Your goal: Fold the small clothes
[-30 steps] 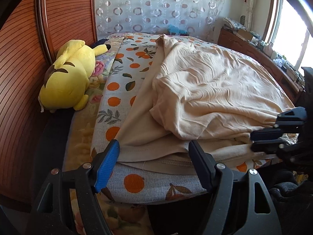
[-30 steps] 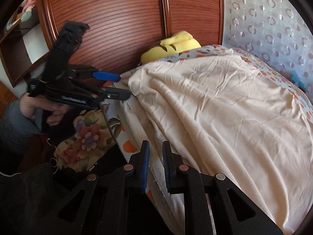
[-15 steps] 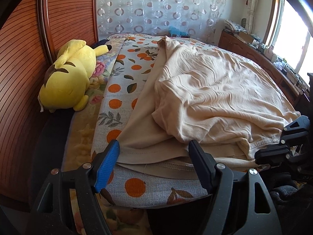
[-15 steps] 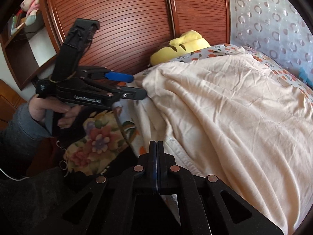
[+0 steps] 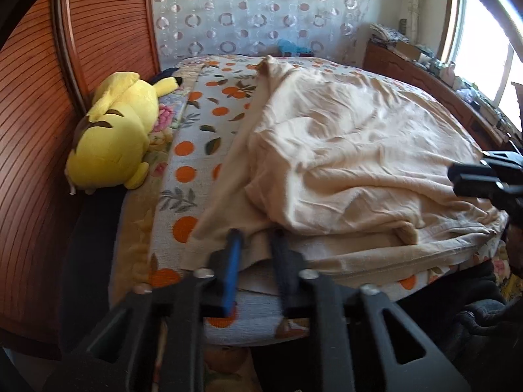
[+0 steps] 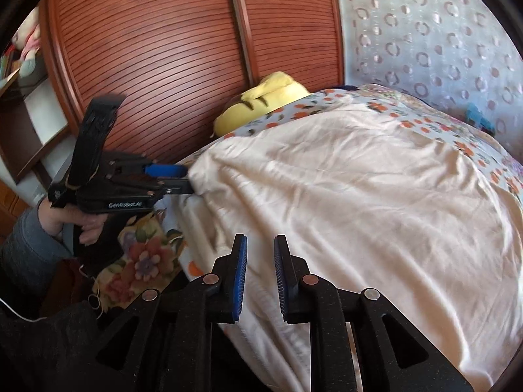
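A cream garment [image 5: 343, 163] lies spread and partly folded over on the bed; it also fills the right wrist view [image 6: 359, 196]. My left gripper [image 5: 256, 238] is at the garment's near left corner, its jaws narrowed around the hem, with cloth between them. It also shows in the right wrist view [image 6: 186, 179], pinching that corner. My right gripper [image 6: 260, 248] stands slightly open and empty over the garment's near edge. It shows at the right edge of the left wrist view [image 5: 457, 176].
A yellow plush toy [image 5: 114, 134] lies at the bed's left side against the wooden sliding doors [image 6: 163, 49]. The orange-patterned bedspread [image 5: 196, 150] lies under the garment. A window ledge with clutter [image 5: 457, 81] runs along the right.
My left gripper has closed from wide open onto the garment's near left corner. My right gripper shut half a second ago and has since opened slightly, drawing back from the edge.
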`<state>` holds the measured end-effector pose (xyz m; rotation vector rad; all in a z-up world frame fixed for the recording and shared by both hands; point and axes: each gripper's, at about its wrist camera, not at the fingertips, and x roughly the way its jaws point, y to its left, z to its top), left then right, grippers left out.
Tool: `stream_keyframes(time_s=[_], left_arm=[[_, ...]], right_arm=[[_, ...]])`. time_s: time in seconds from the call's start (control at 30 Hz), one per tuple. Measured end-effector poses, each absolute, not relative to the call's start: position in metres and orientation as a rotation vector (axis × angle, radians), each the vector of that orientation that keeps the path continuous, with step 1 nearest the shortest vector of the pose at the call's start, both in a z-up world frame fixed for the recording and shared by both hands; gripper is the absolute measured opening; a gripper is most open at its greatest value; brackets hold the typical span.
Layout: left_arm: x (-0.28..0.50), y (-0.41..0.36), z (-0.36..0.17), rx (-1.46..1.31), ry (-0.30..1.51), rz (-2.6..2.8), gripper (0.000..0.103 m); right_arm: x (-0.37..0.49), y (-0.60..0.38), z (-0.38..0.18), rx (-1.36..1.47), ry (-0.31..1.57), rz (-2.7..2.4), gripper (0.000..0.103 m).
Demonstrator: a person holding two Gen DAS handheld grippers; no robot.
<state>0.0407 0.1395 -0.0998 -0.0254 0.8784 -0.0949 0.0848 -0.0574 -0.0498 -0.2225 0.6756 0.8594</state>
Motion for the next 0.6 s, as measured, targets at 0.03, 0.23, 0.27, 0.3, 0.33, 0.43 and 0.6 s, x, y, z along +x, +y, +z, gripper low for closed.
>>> stream_keyframes(time_s=[0.03, 0.23, 0.27, 0.3, 0.33, 0.43, 0.6], left_arm=[[0.040, 0.138, -0.098, -0.029, 0.877, -0.106, 0.007], [0.033, 0.122, -0.073, -0.013, 0.809, -0.152, 0.004], [0.032, 0.122, -0.070, -0.009, 0.803, -0.152, 0.004], [0.032, 0.121, -0.067, -0.004, 0.798, -0.153, 0.004], [0.031, 0.121, -0.064, -0.002, 0.791, -0.154, 0.004], [0.031, 0.121, -0.058, 0.006, 0.785, -0.147, 0.004], [0.037, 0.131, -0.064, 0.015, 0.821, -0.079, 0.005]], right_arm=[[0.086, -0.063, -0.049, -0.218, 0.672, 0.844, 0.018], [0.091, -0.099, -0.046, -0.170, 0.655, 0.758, 0.018], [0.090, -0.103, -0.046, -0.162, 0.653, 0.748, 0.018], [0.089, -0.108, -0.046, -0.151, 0.652, 0.743, 0.018], [0.087, -0.112, -0.045, -0.139, 0.650, 0.740, 0.018], [0.080, -0.119, -0.045, -0.123, 0.645, 0.729, 0.018], [0.078, -0.117, -0.049, -0.117, 0.643, 0.730, 0.018]])
